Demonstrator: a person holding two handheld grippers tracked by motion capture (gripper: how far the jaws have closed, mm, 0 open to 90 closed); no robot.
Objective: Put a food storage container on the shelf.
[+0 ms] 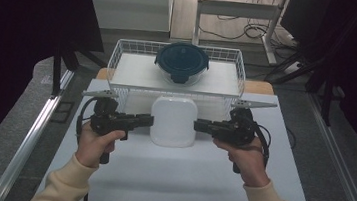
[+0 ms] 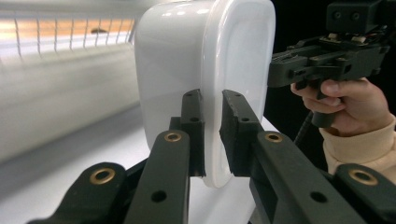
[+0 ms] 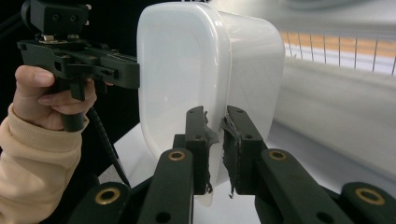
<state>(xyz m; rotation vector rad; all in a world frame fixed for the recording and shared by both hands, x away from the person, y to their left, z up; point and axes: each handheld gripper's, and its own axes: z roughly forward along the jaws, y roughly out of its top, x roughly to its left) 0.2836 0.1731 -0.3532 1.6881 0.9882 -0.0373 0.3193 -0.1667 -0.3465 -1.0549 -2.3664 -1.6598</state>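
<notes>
A white rounded-square container (image 1: pixel 173 121) hangs between my two grippers, in front of the wire basket. My left gripper (image 1: pixel 150 120) is shut on its left rim; in the left gripper view the two black pads (image 2: pixel 194 122) pinch the thin white rim (image 2: pixel 214 135). My right gripper (image 1: pixel 197 125) is shut on the opposite rim, its worn pads (image 3: pixel 239 140) clamped on the white edge (image 3: pixel 215 135). The container (image 3: pixel 187 79) appears lifted off the white tabletop. A dark blue lidded glass bowl (image 1: pixel 182 62) sits inside the basket.
A white wire basket (image 1: pixel 121 54) stands across the back of the white table (image 1: pixel 183 181), just beyond the container. Dark curtains hang at both sides. A desk frame and cables lie on the floor behind.
</notes>
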